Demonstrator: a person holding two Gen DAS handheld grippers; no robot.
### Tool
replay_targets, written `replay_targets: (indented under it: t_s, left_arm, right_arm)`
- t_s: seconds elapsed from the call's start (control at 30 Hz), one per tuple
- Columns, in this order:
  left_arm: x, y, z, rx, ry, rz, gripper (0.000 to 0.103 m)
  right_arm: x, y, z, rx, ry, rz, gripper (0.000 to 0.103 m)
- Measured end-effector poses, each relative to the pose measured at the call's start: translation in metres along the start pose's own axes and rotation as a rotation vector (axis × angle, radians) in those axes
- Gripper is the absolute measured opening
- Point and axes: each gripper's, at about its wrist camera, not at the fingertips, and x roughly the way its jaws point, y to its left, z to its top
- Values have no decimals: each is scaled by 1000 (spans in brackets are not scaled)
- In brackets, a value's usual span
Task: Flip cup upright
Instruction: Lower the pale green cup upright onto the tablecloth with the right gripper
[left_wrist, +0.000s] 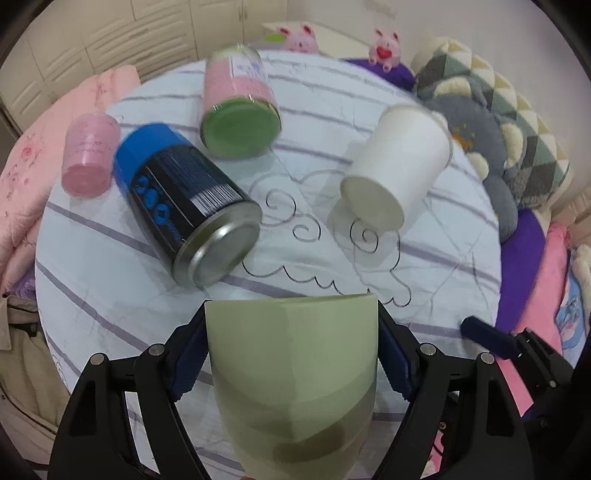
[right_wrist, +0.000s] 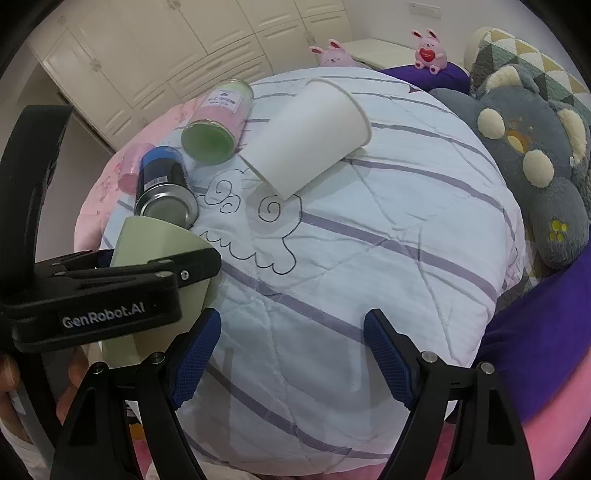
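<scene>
While the left gripper (left_wrist: 291, 365) is clamped on one pale green cup (left_wrist: 295, 376) at the near edge of the bed (right_wrist: 369, 258), the right gripper (right_wrist: 291, 354) hangs with its fingers apart over bare quilt (open room to the right). Farther off lie four things on their sides: a white paper cup (right_wrist: 310, 136), a blue can (left_wrist: 184, 206), a green-lidded jar (left_wrist: 240, 107) and a small pink jar (left_wrist: 88, 158).

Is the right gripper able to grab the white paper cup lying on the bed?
Probably yes. The right gripper is open and empty, and only bare striped quilt lies between it and the white paper cup. The left gripper is busy holding the pale green cup.
</scene>
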Motion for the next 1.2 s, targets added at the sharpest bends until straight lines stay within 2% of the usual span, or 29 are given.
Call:
replay_targets:
  t_s: [0.23,0.43,0.67,0.9,1.2]
  left_arm:
    - [-25,9,3,-16,-125,-17,81]
    - [-35,15,8,-32,-173,-16,81]
    - [-50,15,8,-35,-274,-17,81]
    - [-43,14,5,-32,-261,-19,81]
    - [-45,14,4,-16,-253,-18,82]
  right_arm:
    - [0,20,-2,-59,4,60,81]
    - [4,36,-2,-94,5,68,81]
    - [7,44,1,-117,-24,66,81]
    - [21,45,8,-113,-25,49,81]
    - [14,44,7,-116,-38,4,81]
